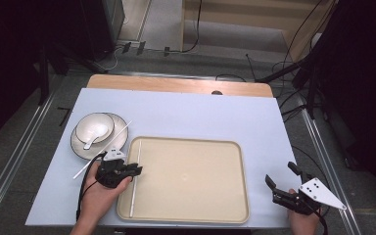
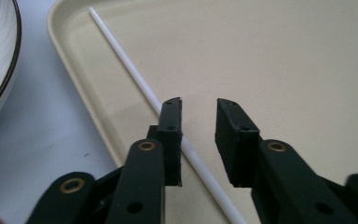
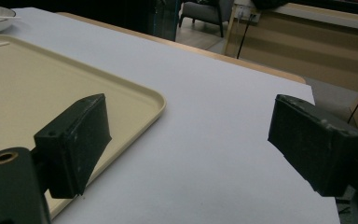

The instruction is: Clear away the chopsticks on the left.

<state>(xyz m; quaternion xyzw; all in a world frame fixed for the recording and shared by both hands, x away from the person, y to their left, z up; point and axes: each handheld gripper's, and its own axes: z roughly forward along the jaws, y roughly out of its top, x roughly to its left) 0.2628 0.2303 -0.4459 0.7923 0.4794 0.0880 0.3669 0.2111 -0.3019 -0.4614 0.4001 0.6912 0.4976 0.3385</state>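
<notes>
Cream plastic tray (image 1: 191, 218) serves as the landmark, lying on a pale blue table cover (image 1: 200, 117). One white chopstick (image 1: 136, 178) lies inside the tray, flat along its left wall and running nearly the full length of that side. Left gripper (image 1: 136, 171) sits over the tray's left edge about midway along, held in the person's left hand (image 1: 98, 193). Seen from the left gripper view, the chopstick (image 2: 135, 77) passes under the inner face of that view's left-hand pad and continues down toward the gripper body; the jaws stand slightly parted and neither pad presses on the stick, so it is loose on the tray floor, not gripped. Whether that pad brushes the stick cannot be told. A second white chopstick (image 1: 103, 149) lies outside the tray to its left, slanted, its upper end resting across a dark-rimmed white plate (image 1: 120, 139) just off the tray's upper left corner. The plate carries a white bowl (image 1: 85, 125) with a white spoon (image 1: 98, 134) in it. Right gripper (image 1: 283, 177) rests on the table cover beyond the tray's right wall, near its lower corner, jaws wide apart with nothing between them; the right gripper view shows bare cover between the pads and the tray's corner (image 3: 156, 105) beside one pad.
</notes>
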